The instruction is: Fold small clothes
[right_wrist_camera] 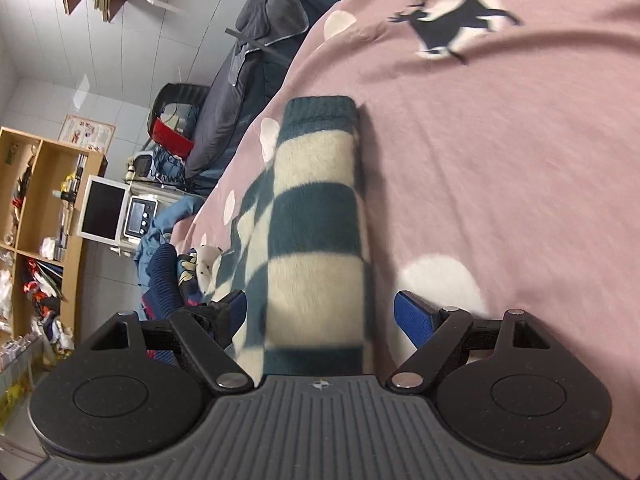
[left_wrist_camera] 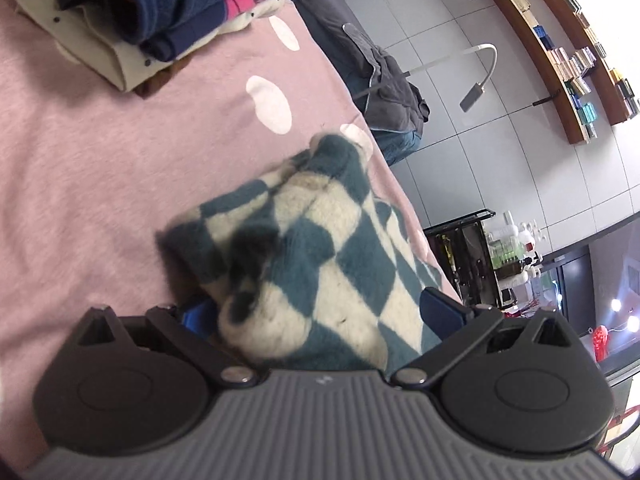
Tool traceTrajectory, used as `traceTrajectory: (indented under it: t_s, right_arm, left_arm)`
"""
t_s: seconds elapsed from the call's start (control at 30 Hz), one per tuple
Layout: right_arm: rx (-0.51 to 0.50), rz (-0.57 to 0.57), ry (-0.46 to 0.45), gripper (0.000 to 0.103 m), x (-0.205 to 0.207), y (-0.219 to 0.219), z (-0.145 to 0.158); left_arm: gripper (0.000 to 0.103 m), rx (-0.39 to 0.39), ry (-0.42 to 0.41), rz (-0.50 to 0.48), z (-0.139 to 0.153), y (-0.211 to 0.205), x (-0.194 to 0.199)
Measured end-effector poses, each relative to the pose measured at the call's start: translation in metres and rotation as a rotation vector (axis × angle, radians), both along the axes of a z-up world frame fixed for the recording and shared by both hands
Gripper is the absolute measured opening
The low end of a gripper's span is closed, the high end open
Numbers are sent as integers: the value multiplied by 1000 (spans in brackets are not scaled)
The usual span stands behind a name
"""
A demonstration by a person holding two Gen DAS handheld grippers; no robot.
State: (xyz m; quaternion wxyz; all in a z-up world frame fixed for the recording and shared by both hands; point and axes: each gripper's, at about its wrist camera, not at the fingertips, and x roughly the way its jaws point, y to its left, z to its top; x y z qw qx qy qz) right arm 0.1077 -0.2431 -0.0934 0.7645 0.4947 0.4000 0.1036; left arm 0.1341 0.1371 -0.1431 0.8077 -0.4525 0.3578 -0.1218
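Observation:
A teal-and-cream checked knit garment [left_wrist_camera: 320,248] lies on the pink blanket [left_wrist_camera: 100,160] near the bed's edge. My left gripper [left_wrist_camera: 316,312] is open, and a bunched, thick part of the garment fills the gap between its blue pads [left_wrist_camera: 440,304]. In the right wrist view the same garment [right_wrist_camera: 316,216] shows as a long folded strip with a teal ribbed cuff at its far end. My right gripper [right_wrist_camera: 320,308] is open and straddles the near end of that strip. Its right pad [right_wrist_camera: 412,312] stands clear of the cloth.
A stack of folded clothes [left_wrist_camera: 140,8], topped by a navy ribbed knit, sits at the far left of the blanket. The bed edge runs just right of the garment, with a grey jacket [left_wrist_camera: 384,76] beyond. A deer print [right_wrist_camera: 452,20] marks the blanket; a wooden shelf [right_wrist_camera: 40,220] stands off the bed.

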Motion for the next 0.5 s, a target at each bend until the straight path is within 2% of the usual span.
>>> traceTrajectory:
  t_s: [0.23,0.37,0.5]
  right_arm:
    - [-21,17,-9,103,32,9,-6]
    - [-36,20,-20,103,41,13,-7]
    - [-68,32,-25,103,48,16,-8]
  left_arm:
    - [103,17,9,-16,0,-11,23]
    - [103,66,27,-31,4,-20,34]
    - [103,67,31,-35,4,-23,43]
